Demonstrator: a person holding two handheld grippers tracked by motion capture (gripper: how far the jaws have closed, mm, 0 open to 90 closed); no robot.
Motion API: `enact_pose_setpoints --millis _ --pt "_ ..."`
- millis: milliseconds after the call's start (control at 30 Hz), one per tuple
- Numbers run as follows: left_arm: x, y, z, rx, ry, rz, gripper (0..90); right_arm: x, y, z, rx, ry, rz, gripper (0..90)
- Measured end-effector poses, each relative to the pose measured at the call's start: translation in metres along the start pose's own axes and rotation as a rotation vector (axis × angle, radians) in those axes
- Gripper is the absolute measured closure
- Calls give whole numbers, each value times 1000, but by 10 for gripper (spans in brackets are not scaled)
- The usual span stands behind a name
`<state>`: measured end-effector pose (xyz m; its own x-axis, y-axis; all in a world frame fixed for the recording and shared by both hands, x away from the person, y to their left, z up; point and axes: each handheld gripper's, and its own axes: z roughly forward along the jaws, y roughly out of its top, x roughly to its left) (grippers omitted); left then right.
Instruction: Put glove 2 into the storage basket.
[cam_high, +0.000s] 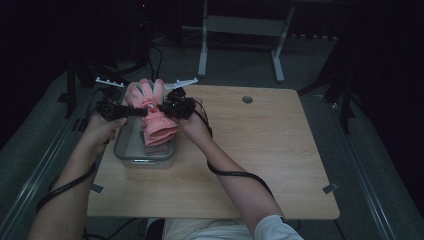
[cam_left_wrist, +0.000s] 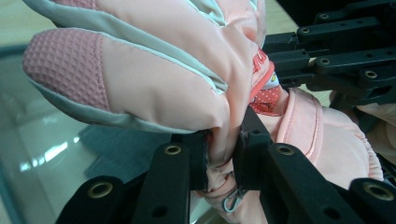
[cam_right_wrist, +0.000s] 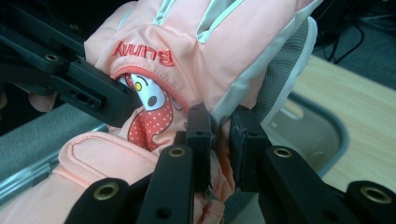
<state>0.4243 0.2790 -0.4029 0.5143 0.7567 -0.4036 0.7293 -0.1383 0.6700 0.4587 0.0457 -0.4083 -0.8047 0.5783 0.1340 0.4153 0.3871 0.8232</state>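
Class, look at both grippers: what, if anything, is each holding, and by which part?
Both hold the pink glove above the clear container. The left gripper and right gripper each pinch a fold of fabric at opposite side edges, near the palm.

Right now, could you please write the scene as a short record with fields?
Item: padded pink glove with grey trim
Place: held above the clear plastic box, cuff hanging toward it
Left hand-held gripper: shut on the glove's edge
Right hand-held gripper: shut on the opposite edge
Surface: light wooden table
Box contents: cannot tell
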Motion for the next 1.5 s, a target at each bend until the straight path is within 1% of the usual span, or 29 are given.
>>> enact_pose_setpoints --millis 100,133,233,400,467,533,600,667,733,833,867,900,933,1000,1033,1067,1133,1200,1267,1300,1333,1367,1400,1467,1500 --pt "11 -7 6 12 0 -24 770 0 -6 13 18 6 7 794" --pt "16 -10 9 16 -7 -38 769 -1 -8 17 24 5 10 795" --pt "24 -17 17 27 -18 -62 769 -1 -15 27 42 -1 22 794" --pt "33 -26 31 61 -9 -81 767 -3 -32 41 69 -16 56 795" --pt "37 -31 37 84 -9 -99 766 -3 -37 46 87 -22 74 795" --pt "40 -34 42 99 -5 -114 765 -2 -42 51 103 -32 83 794" --pt "43 -37 45 115 2 -132 762 -1 -46 55 118 -41 78 794" --pt "45 -39 47 123 5 -141 761 0 -49 57 129 -45 89 793" --pt "47 -39 50 141 22 -148 754 1 -51 60 137 -49 90 791" --pt "45 -35 56 170 74 -147 748 0 -52 65 157 -66 102 789" --pt "44 -34 57 174 85 -143 744 0 -52 66 163 -78 107 788" --pt "44 -32 59 181 105 -144 734 0 -51 66 168 -88 111 782" --pt "43 -31 60 191 117 -144 719 1 -49 66 175 -109 107 775" --pt "43 -30 63 202 142 -139 687 0 -49 68 181 -117 104 767" --pt "43 -30 64 201 158 -141 664 -1 -49 67 182 -119 107 758" --pt "42 -30 64 196 163 -146 638 -2 -49 67 178 -118 113 743" --pt "42 -30 63 175 191 -144 584 -4 -48 65 168 -122 105 714" --pt "41 -29 63 158 209 -146 532 -7 -45 60 142 -127 108 660" --pt "40 -29 63 151 232 -142 487 -9 -43 56 121 -128 117 615" --pt "40 -28 63 151 249 -140 452 -11 -43 53 116 -126 124 607" --pt "40 -28 64 143 272 -142 399 -12 -42 52 112 -123 127 587" --pt "39 -27 63 134 285 -134 364 -14 -42 50 108 -121 129 579" --pt "39 -27 63 133 298 -128 359 -16 -43 47 103 -117 134 573" --pt "37 -27 65 136 333 -119 315 -19 -43 44 91 -111 142 553" --pt "36 -27 65 136 340 -113 302 -20 -44 42 87 -105 150 550"
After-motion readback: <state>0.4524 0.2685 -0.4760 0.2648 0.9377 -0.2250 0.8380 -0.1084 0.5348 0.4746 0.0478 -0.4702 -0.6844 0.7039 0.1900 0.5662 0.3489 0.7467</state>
